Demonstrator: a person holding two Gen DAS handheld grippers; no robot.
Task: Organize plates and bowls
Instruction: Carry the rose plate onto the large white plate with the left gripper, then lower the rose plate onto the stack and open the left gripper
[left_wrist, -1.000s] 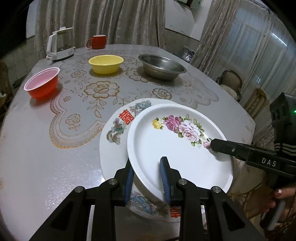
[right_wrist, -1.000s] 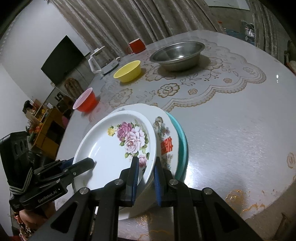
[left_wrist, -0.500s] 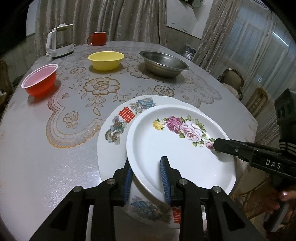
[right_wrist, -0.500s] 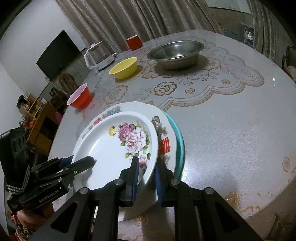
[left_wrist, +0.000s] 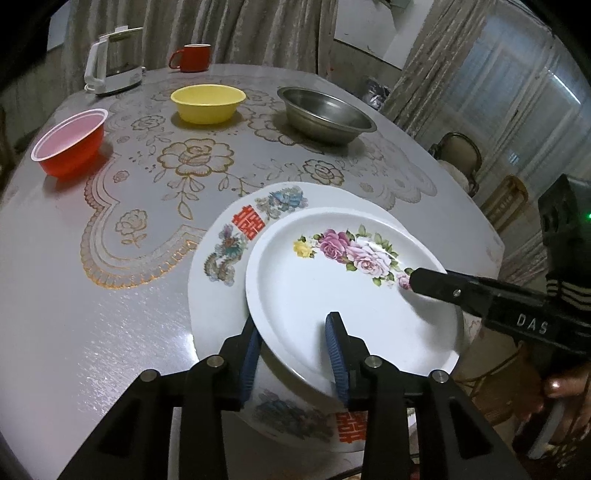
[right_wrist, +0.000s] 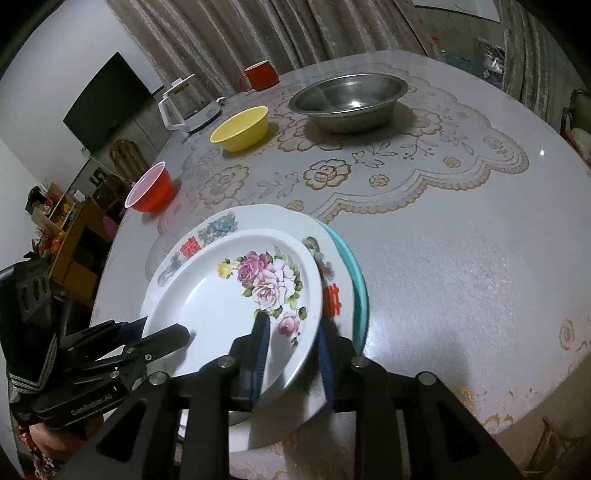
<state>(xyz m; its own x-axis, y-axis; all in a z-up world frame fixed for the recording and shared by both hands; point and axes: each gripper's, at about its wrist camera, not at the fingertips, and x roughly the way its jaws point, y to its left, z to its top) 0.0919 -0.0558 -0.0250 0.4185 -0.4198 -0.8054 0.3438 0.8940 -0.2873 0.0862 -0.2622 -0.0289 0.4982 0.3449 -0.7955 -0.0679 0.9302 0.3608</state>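
Observation:
A white plate with pink roses (left_wrist: 332, 295) (right_wrist: 229, 295) lies on a larger white plate with red characters (left_wrist: 236, 229) (right_wrist: 221, 225), which rests on a teal plate (right_wrist: 358, 280). My left gripper (left_wrist: 295, 354) straddles the rose plate's near rim with its jaws apart. My right gripper (right_wrist: 291, 350) straddles the opposite rim, jaws also apart. Each gripper shows in the other's view, the right one (left_wrist: 436, 284) and the left one (right_wrist: 162, 339).
A red bowl (left_wrist: 70, 144) (right_wrist: 149, 188), a yellow bowl (left_wrist: 207, 103) (right_wrist: 240, 127) and a steel bowl (left_wrist: 325, 114) (right_wrist: 349, 98) stand in a row farther back. A white kettle (left_wrist: 114, 62) and a red mug (left_wrist: 192, 57) stand behind them. The stack sits at the table's edge (right_wrist: 480, 406).
The rose plate has come down onto the stack. Both grippers' jaws have widened from clamping its rim to standing apart around it.

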